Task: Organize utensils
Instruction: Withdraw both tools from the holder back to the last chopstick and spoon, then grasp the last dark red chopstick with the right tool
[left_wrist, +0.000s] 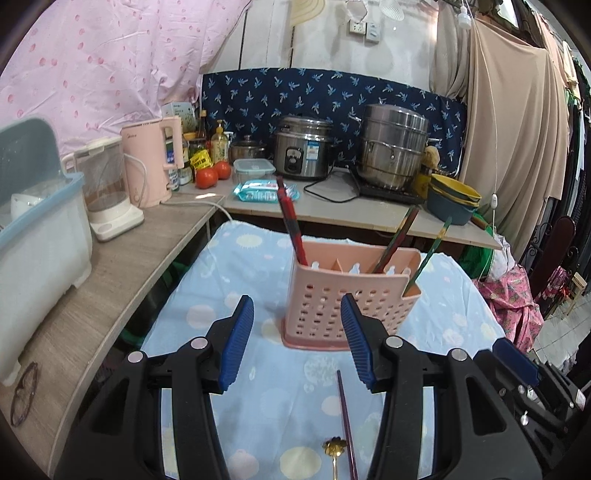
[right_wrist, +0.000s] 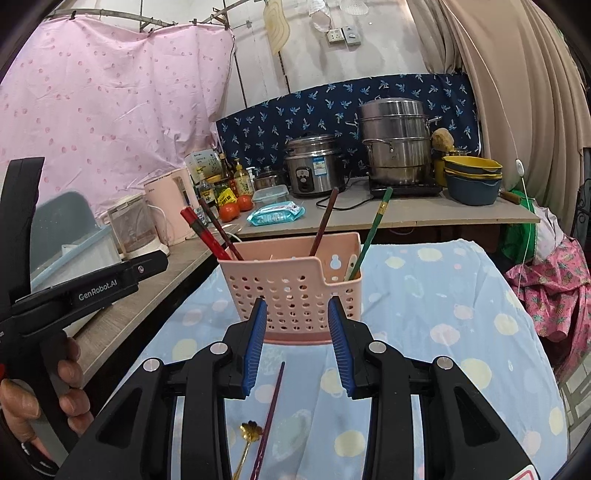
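Cluttered kitchen corner, a blue spotted cloth (left_wrist: 258, 266) over the worktop. From the left wrist: left hand-held gripper (left_wrist: 297, 341) wide open, empty; pink utensil caddy (left_wrist: 347, 299) just ahead; purple chopstick (left_wrist: 346, 424) and gold spoon (left_wrist: 334, 448) lying loose, lower ends cut off.

From the right wrist: right hand-held gripper (right_wrist: 297, 345) open, empty, above the chopstick (right_wrist: 271, 410). Probably next: pick up, drop into caddy (right_wrist: 295, 291). Dividers hard to make out.

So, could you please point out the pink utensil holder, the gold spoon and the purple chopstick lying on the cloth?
Pink utensil holder (right_wrist: 295, 295): right wrist view, perforated front wall.
Gold spoon (right_wrist: 251, 430): right wrist view, flower-shaped bowl.
Purple chopstick (left_wrist: 345, 417): left wrist view, middle of shaft.
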